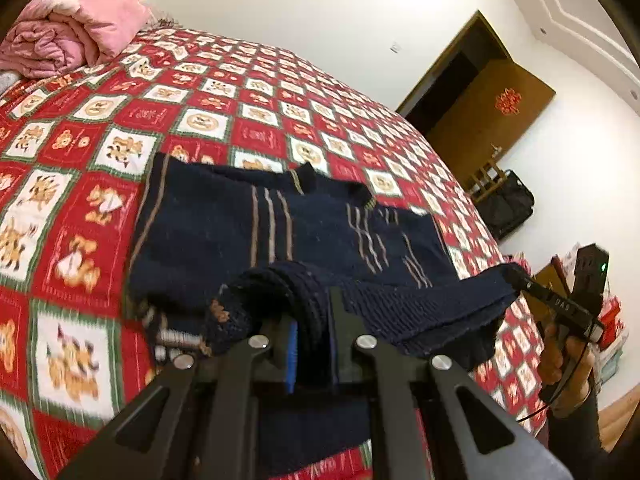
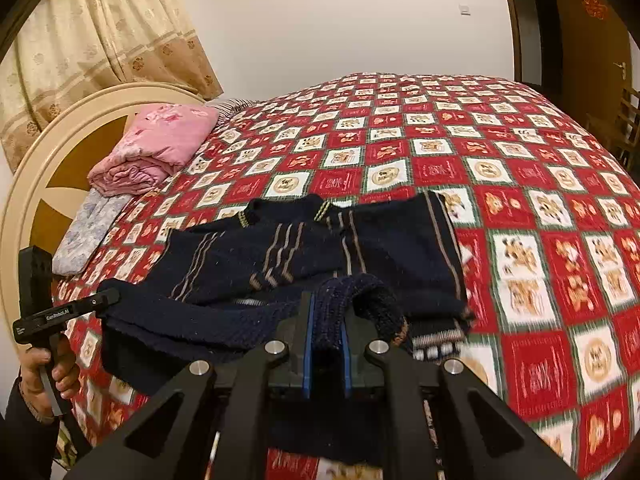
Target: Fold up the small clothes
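Red-and-white checked bedspread (image 2: 520, 208) carried a folded pink quilt (image 2: 160, 140) at left; a navy striped knit sweater (image 2: 280, 248) lay centre, its ribbed hem pinched by the left gripper (image 1: 316, 344) and right gripper (image 2: 326, 344).

Counted: one navy striped sweater (image 1: 224, 224), two grippers, left (image 1: 312, 344) and right (image 2: 326, 344), one pink folded quilt (image 2: 160, 140), one bed (image 2: 520, 168).

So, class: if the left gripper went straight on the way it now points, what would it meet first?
The left gripper is already shut on the sweater's hem; straight ahead lies the rest of the sweater, spread on the bedspread. It would likely meet that first, though depth is unclear.
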